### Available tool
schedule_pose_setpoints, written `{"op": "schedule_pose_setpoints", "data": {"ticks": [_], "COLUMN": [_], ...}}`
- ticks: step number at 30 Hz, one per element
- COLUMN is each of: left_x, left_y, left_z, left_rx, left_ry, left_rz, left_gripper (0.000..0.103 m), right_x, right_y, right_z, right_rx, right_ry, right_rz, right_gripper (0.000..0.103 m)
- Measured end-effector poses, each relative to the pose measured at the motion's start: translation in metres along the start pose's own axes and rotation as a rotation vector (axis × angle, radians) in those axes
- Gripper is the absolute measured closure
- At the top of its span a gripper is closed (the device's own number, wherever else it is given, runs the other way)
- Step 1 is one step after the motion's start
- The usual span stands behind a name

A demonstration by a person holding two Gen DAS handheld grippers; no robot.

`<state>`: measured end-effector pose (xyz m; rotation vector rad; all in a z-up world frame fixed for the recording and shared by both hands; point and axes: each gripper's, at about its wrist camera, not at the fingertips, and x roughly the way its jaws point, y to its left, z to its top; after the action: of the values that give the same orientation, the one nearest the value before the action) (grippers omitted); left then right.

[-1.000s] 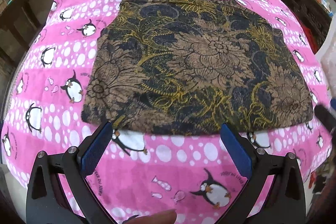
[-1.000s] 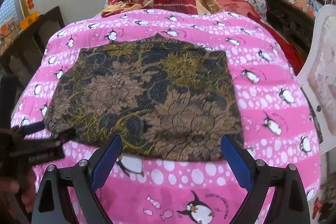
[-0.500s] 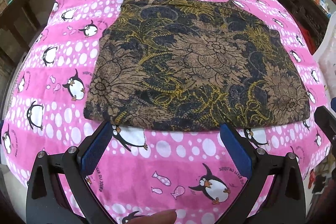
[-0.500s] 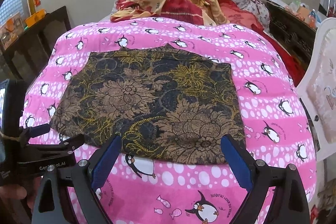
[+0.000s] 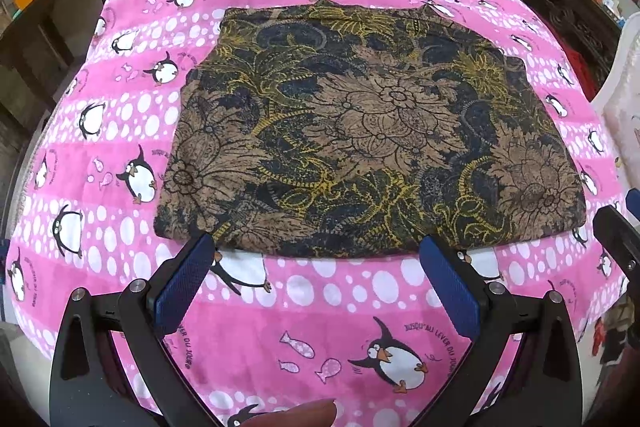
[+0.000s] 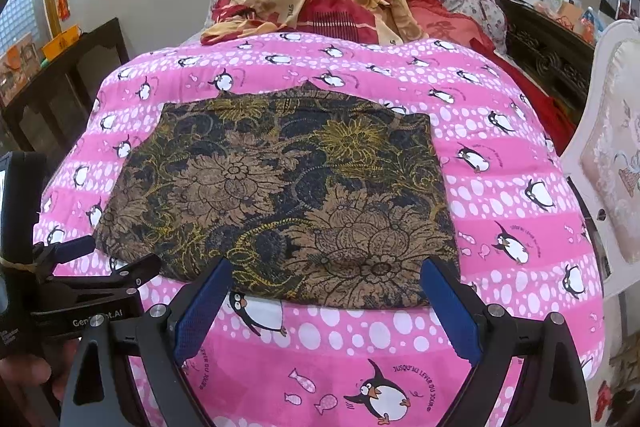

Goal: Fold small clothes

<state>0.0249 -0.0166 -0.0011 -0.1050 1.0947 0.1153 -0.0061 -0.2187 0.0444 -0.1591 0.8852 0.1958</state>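
1. The floral garment [image 5: 360, 131] lies flat on the pink penguin blanket [image 5: 320, 311] on the bed, dark with tan and yellow flowers. It looks already folded or doubled into a rough trapezoid, though I can't count the layers.
2. Its near hem sits just beyond both sets of tongs; the far edge points toward the red-and-orange bedding pile [image 6: 320, 3] at the head of the bed.
3. My left tongs [image 5: 320, 267] are released, blue pads spread wide, hovering just short of the garment's near hem and holding nothing.
4. My right tongs [image 6: 324, 287] are also released and empty, hovering at the near hem toward the garment's right corner.
5. The right view shows the left tongs by the garment's near-left corner, not gripping it.
6. My read of the step: pick up the near hem for the next fold.
7. To do it well:
   - Drop each set of tongs onto a near corner of the garment.
   - Pinch all layers, not the blanket under them.
   - Lift both corners evenly and carry them straight toward the far edge.
8. Risks: the plush blanket could get caught in the pinch, and an uneven lift would skew the fold.
9. A white chair [image 6: 612, 155] stands right of the garment, off the bed and out of the way.
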Motion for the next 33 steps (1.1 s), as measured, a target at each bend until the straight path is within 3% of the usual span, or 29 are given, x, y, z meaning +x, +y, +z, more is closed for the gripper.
{"op": "schedule_pose_setpoints", "data": {"ticks": [15, 25, 33], "left_x": [-0.006, 0.002, 0.01], "left_y": [-0.011, -0.025, -0.023], "left_z": [0.016, 0.02, 0.02], "left_rx": [0.027, 0.055, 0.049], "left_ry": [-0.035, -0.019, -0.003], "left_rz": [-0.005, -0.016, -0.017], "left_gripper": [0.0, 0.0, 0.0], "right_x": [-0.009, -0.02, -0.012], "right_y": [-0.008, -0.006, -0.019], "right_z": [-0.006, -0.005, -0.004], "right_rx": [0.036, -0.013, 0.036], "right_ry": [-0.016, -0.086, -0.063], "right_rz": [0.036, 0.036, 0.023], "right_gripper": [0.009, 0.009, 0.009]}}
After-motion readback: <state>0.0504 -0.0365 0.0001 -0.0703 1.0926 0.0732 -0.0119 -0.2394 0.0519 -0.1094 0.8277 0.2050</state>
